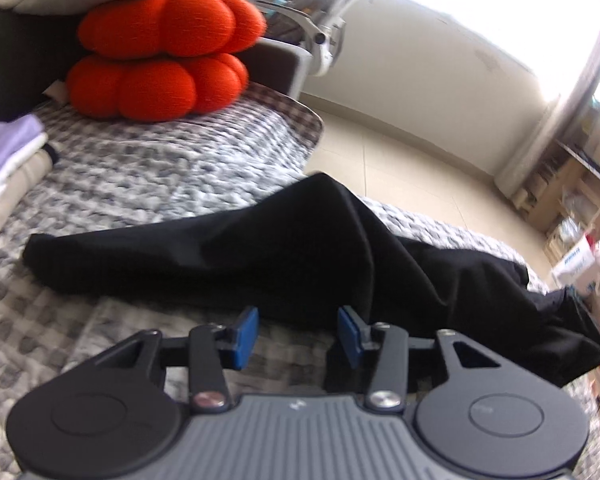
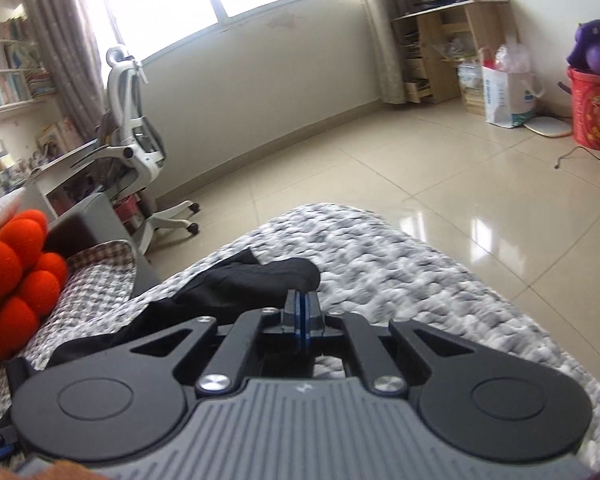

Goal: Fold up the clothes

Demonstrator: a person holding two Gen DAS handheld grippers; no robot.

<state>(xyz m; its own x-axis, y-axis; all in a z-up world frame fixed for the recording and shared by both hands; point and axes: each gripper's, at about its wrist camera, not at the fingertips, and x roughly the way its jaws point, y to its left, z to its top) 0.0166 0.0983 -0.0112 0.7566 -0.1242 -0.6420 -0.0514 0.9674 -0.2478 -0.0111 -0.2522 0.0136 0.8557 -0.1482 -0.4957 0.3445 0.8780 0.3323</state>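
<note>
A black garment (image 1: 260,256) lies crumpled across the grey-and-white checked bedspread (image 1: 140,168), with a raised ridge in its middle. My left gripper (image 1: 298,336) stands open just short of the garment's near edge. Its blue pads (image 1: 246,336) have only bedspread between them and hold nothing. In the left wrist view the garment tapers to a stretched point at the far right. In the right wrist view my right gripper (image 2: 302,308) is shut, pads together, with the bunched end of the black garment (image 2: 240,280) drawn up to its tips.
Two orange pumpkin cushions (image 1: 160,60) sit stacked at the head of the bed under a pale pillow. Folded clothes (image 1: 8,168) lie piled at the left. Beyond the bed's edge are tiled floor (image 2: 420,160), a white office chair (image 2: 136,132), shelves and a red bucket (image 2: 594,112).
</note>
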